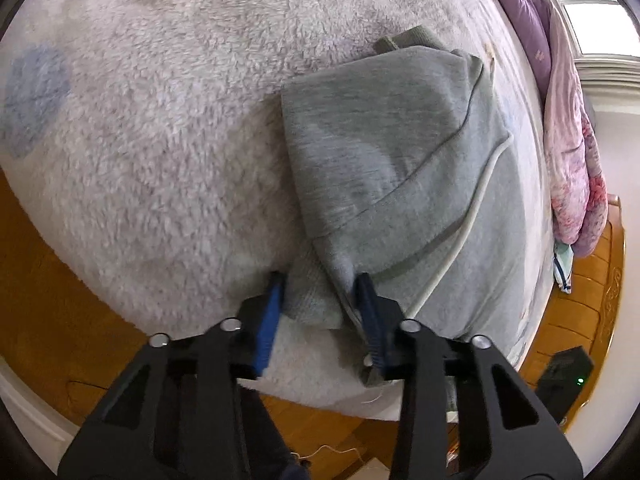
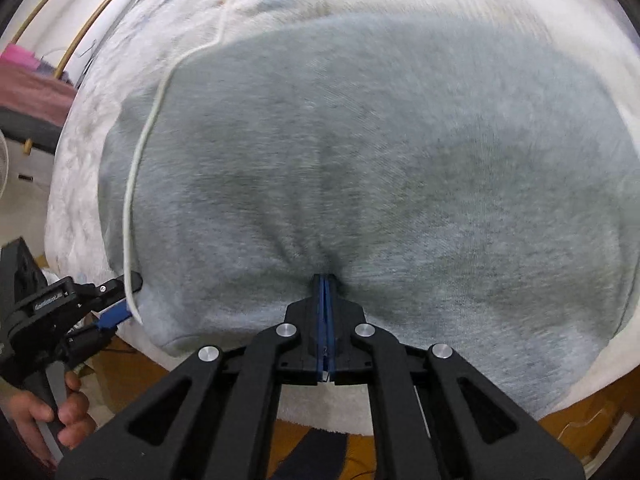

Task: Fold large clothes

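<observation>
Both hand-held grippers on grey hoodie.

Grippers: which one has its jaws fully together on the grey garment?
The right gripper: its jaws meet, pinching the garment into puckers. The left gripper has its jaws apart, a thick fold between them.
</observation>
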